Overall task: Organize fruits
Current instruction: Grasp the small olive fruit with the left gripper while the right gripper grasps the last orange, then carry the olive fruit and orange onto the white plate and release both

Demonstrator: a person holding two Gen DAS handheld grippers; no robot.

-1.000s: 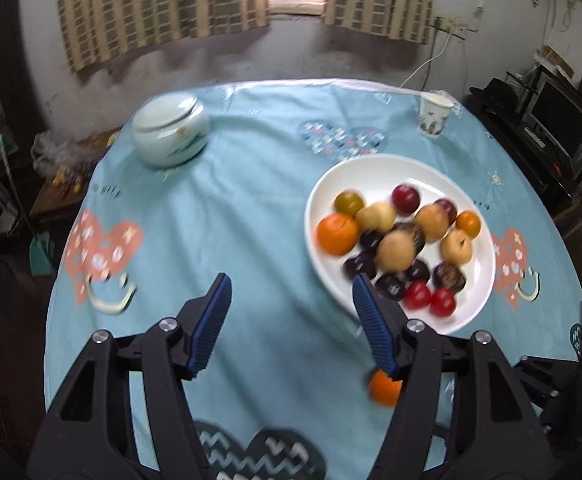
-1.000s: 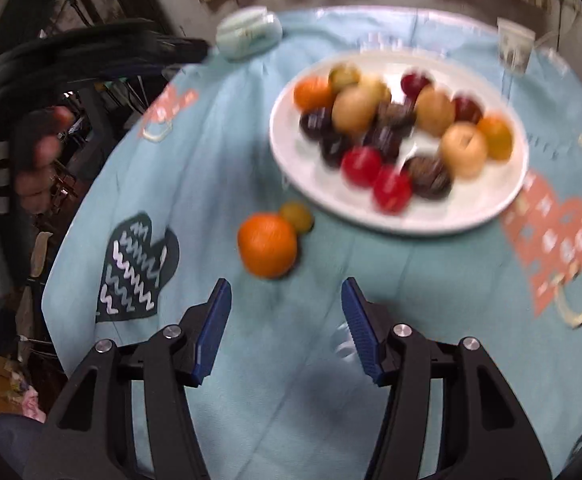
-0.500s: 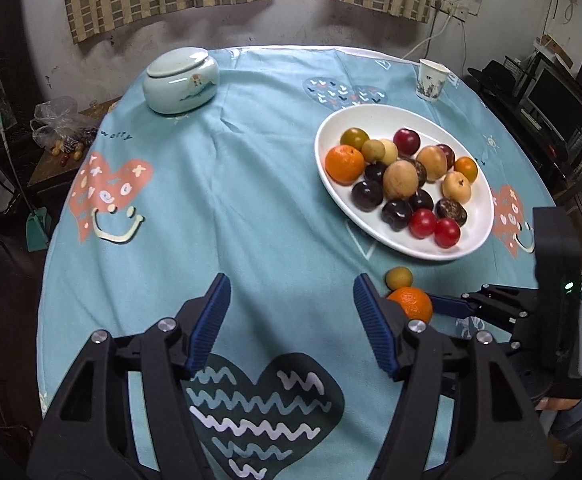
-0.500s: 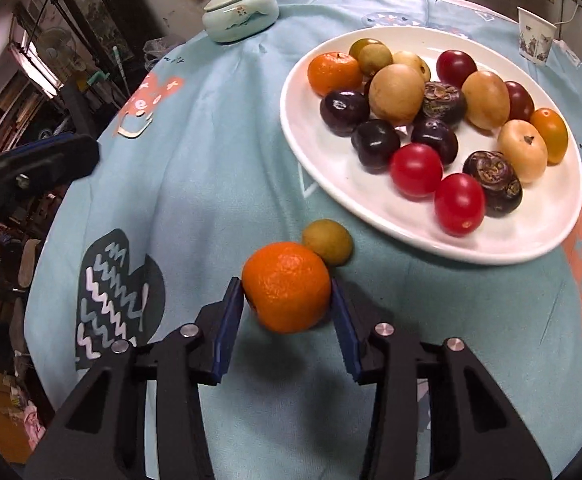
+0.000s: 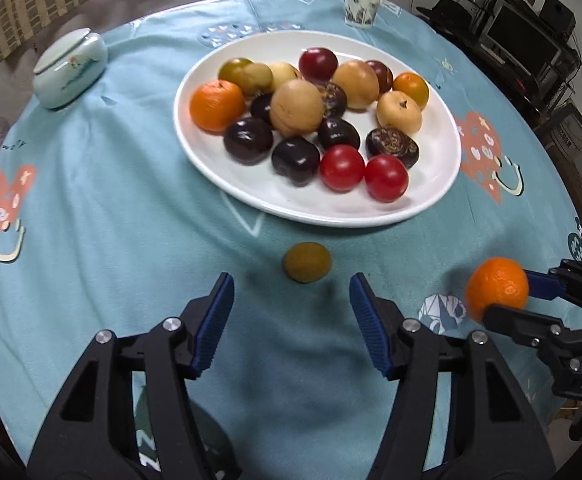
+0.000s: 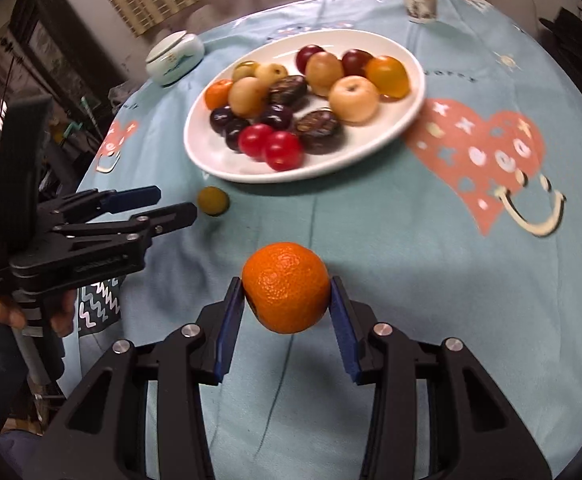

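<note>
A white plate (image 5: 251, 196) holds several fruits: oranges, dark plums, red tomatoes and tan pears. A small green-brown fruit (image 5: 307, 267) lies alone on the blue tablecloth just in front of the plate. My left gripper (image 5: 290, 288) hovers right behind that fruit with its jaws closing and nothing between them. My right gripper (image 6: 286, 292) is shut on an orange (image 6: 285, 276) and holds it off the cloth. In the left wrist view the held orange (image 5: 497, 290) hangs at the right. In the right wrist view the left gripper (image 6: 177, 202) points at the small fruit (image 6: 212, 200).
A pale lidded jar (image 5: 69, 68) stands at the back left and a paper cup (image 5: 362, 5) at the far edge. The round table drops off on all sides. Dark electronics (image 5: 531, 40) fill the right background. A person's hand (image 6: 7, 312) grips the left tool.
My right gripper closed on the orange and carried it up and away from the small fruit. My left gripper sank and came closer to the small fruit and the plate.
</note>
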